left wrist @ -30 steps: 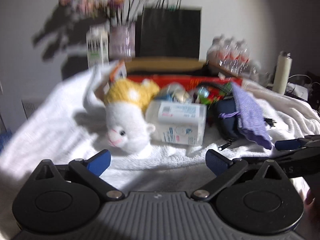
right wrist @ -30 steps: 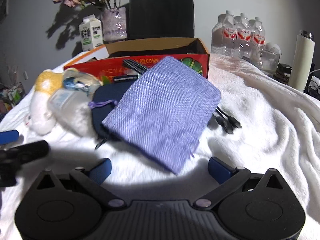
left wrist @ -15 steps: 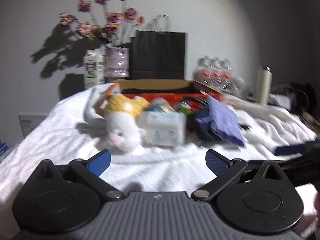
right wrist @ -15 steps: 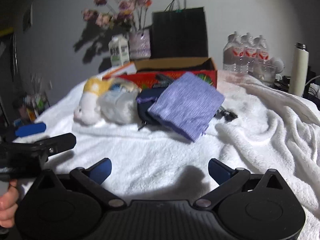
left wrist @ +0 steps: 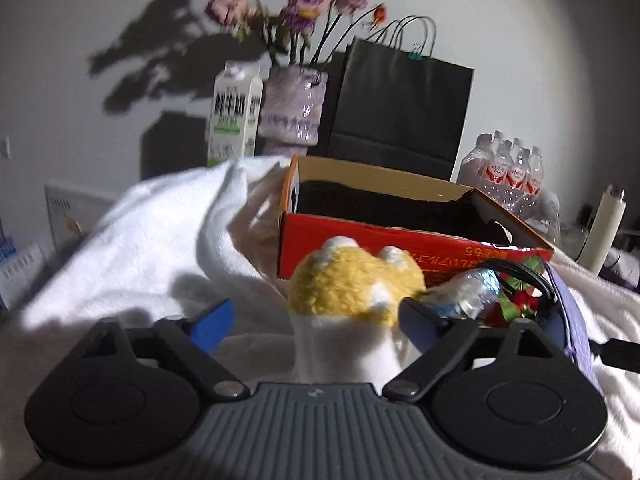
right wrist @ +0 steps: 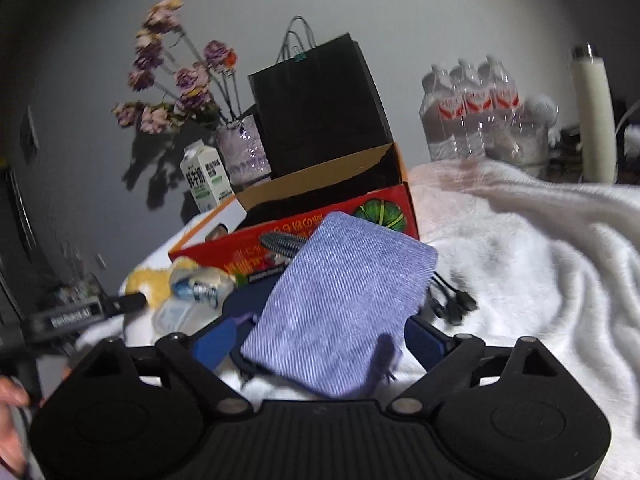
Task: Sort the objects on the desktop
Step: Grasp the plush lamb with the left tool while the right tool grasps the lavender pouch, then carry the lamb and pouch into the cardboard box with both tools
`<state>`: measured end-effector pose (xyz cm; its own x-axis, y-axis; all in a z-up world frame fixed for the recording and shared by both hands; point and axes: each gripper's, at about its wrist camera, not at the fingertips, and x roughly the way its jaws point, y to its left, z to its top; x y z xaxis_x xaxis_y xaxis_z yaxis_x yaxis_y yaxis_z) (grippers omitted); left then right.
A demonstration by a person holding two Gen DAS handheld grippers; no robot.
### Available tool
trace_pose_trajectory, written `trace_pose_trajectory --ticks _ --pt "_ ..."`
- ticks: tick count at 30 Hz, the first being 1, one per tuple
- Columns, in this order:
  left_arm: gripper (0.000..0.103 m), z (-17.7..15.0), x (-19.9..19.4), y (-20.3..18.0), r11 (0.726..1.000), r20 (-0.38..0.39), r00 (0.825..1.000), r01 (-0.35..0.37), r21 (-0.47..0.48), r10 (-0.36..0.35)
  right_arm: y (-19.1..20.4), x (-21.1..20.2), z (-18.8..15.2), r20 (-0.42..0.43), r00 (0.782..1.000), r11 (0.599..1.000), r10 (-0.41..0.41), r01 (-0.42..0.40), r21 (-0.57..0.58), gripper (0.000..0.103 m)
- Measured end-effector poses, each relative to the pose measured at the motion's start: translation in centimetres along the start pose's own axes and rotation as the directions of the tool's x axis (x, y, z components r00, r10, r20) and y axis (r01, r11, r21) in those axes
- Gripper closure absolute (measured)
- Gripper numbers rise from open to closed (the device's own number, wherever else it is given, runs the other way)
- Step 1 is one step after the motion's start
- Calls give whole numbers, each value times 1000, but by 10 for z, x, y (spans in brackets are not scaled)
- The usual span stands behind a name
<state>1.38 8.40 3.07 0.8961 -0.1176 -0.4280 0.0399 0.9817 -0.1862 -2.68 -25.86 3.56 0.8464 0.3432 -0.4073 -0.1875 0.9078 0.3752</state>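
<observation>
The plush toy (left wrist: 352,292), yellow above and white below, sits at the lower centre of the left wrist view, between the blue pads of the left tongs (left wrist: 316,322). The tongs have just been closing a little, yet the pads stand clear of the plush on the left side; on the right the pad sits close beside it (contact there is hard to judge). Half a second ago the toy lay well ahead in mid-frame; now it fills the gap and its face is hidden behind the tong body.

In the right wrist view the lilac woven pouch (right wrist: 340,300) lies at centre, its lower end between the pads of the right tongs (right wrist: 316,340). These too have just been closing slightly, but they remain spread and grip nothing. The pouch was farther up the frame before.

Under the pouch a dark blue bag (right wrist: 248,300) shows only an edge. A crumpled plastic bottle (left wrist: 464,292) lies right of the plush, blurred. Behind stands the red cardboard box (left wrist: 400,248), its inside dark. All rest on a white fleecy blanket (right wrist: 520,260) covering the worktop. At the left edge of the right view, the left tongs' arm and part of a hand (right wrist: 10,396) are cut off.
</observation>
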Motion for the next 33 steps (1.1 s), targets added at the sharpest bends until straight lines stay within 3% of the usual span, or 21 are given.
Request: trace_pose_trajectory --ticks 3,6,7,8,9,10,15,16,18,19,20,24,27,28,29,33 --pt "20 -3 16 5 999 -31 999 41 -27 -42 -14 22 7 -10 1000 997 -12 13 74 16" --pt "51 -9 13 -2 996 -47 995 88 -6 -89 -18 34 10 -10 999 994 -46 46 96 23" --pt "52 -10 9 -5 997 -33 996 81 1 -81 -17 34 9 -5 998 995 -55 56 82 44" --pt "53 -11 3 -6 998 -17 998 66 -2 -66 -17 31 8 8 997 995 -74 73 67 80" --pt "54 -10 -3 -7 999 -4 999 51 -11 -51 -17 28 8 19 997 996 -68 67 56 99" --pt "55 -9 -10 -8 999 9 999 46 -15 -46 -19 24 8 19 999 997 -45 43 70 103" --pt "56 -1 -53 -13 999 72 996 44 -6 -43 -17 15 7 -8 998 997 -67 67 37 103" --pt "55 0 -62 -12 999 77 996 36 -12 -35 -18 8 4 1 997 996 -72 72 48 96" --pt "55 2 -78 -9 998 75 997 36 -42 -32 -28 0 -1 1 996 988 -84 83 127 59" --pt "55 4 -83 -7 997 70 997 45 -60 -40 -34 1 -3 -23 997 984 -73 75 159 27" --pt "55 6 -88 -5 995 66 996 59 -77 -54 -37 4 -5 -33 998 983 -47 52 178 24" --pt "55 9 -96 -4 988 41 992 122 -96 -119 -35 18 -8 -10 999 988 -44 45 150 28" --pt "55 7 -98 -10 986 27 990 140 -94 -138 -31 34 -3 -37 998 989 -50 54 135 47" --pt "55 6 -99 -12 987 24 990 138 -86 -137 -28 32 -1 -42 996 988 -75 80 130 68" --pt "55 6 -102 -12 987 23 990 139 -79 -138 -26 27 -1 -43 993 988 -105 110 112 101" --pt "54 3 -113 -14 986 13 989 148 -71 -147 -29 -10 -10 0 996 990 -93 93 107 103"
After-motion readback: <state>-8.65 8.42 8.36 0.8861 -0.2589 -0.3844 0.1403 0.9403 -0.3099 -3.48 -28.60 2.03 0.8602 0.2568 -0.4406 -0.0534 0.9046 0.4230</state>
